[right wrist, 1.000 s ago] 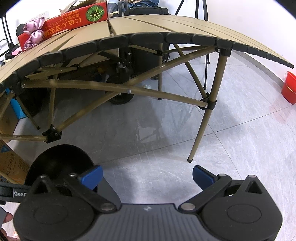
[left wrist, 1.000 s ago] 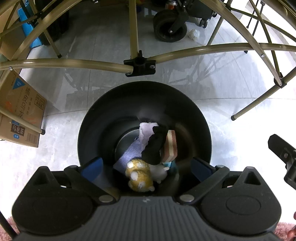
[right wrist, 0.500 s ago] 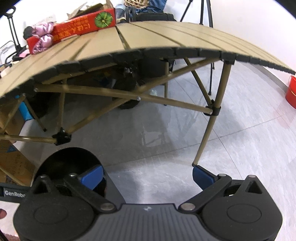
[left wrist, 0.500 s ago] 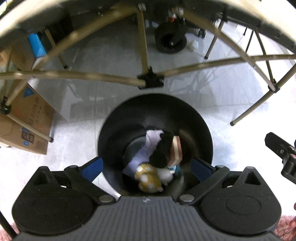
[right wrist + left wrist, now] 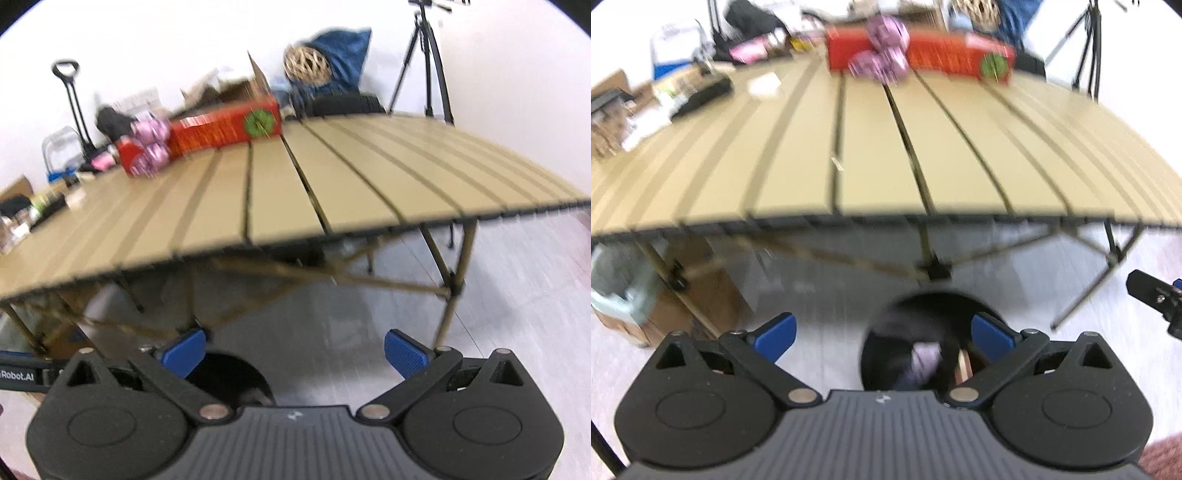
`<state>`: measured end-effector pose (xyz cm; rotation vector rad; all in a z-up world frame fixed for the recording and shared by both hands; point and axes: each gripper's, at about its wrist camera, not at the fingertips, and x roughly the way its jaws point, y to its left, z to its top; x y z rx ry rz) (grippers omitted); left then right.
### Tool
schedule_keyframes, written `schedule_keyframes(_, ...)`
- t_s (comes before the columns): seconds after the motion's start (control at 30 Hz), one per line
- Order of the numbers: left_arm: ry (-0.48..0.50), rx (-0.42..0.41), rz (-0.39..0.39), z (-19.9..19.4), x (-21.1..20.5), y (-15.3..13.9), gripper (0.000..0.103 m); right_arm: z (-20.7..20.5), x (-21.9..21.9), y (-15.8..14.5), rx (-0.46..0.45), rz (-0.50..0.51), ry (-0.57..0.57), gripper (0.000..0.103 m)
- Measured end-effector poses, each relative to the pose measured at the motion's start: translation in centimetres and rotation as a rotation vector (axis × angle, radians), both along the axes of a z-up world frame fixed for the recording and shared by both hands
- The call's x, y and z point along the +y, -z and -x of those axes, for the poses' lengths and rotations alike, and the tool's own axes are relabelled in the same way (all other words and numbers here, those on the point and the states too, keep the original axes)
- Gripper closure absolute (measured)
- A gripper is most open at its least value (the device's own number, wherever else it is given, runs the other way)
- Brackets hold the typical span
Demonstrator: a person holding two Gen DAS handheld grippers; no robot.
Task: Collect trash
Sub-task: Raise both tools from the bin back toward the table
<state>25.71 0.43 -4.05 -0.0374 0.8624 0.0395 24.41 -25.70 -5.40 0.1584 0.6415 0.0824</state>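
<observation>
The slatted table (image 5: 879,147) is showing tan with dark seams between its slats. At its twelve o'clock edge a red box (image 5: 225,127) is flashing a green round mark, pink-purple bows (image 5: 882,55) lying against it. Down at six o'clock, the black bin (image 5: 886,332) is holding something lilac. Both grippers' fingertips (image 5: 774,330) are gleaming blue.

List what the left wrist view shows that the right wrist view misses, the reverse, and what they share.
Only the left wrist view shows items inside the black bin, including a pale purple piece, plus the right gripper's tip. Only the right wrist view shows a tripod and a tan helmet. Both share the slatted tan table, the red box with purple items, and an open gripper: left gripper, right gripper.
</observation>
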Motion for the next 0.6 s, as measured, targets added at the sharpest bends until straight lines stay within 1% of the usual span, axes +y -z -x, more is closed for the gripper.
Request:
schedule_keyframes(0.1, -0.028, -0.071, -0.009, 0.0, 1.1, -2.2, 0.000, -0.5, 0.8, -2.1, -0.073, -0.026, -0.028, 0.000)
schedule_keyframes(0.17, -0.050, -0.118, -0.017, -0.5, 2.0, -3.4, 0.000, -1.4, 1.5, -3.2, -0.103, -0.031, -0.047, 0.000)
schedule_keyframes(0.23, -0.071, -0.147, -0.029, -1.5, 3.2, -4.4, 0.000, -2.4, 2.3, -4.1, -0.127, -0.024, -0.067, 0.000)
schedule_keyframes(0.33, -0.097, -0.179, -0.031, -3.3, 4.7, -5.9, 0.000, -4.2, 3.9, -5.4, -0.165, -0.006, -0.110, 0.000)
schedule_keyframes(0.43, -0.120, -0.212, -0.040, -5.7, 6.2, -7.0, 0.000, -6.2, 5.6, -6.3, -0.184, 0.013, -0.139, 0.000)
schedule_keyframes(0.6, -0.148, -0.281, -0.077, -9.7, 8.4, -8.0, 0.000, -10.1, 8.5, -7.2, -0.202, 0.031, -0.165, 0.000)
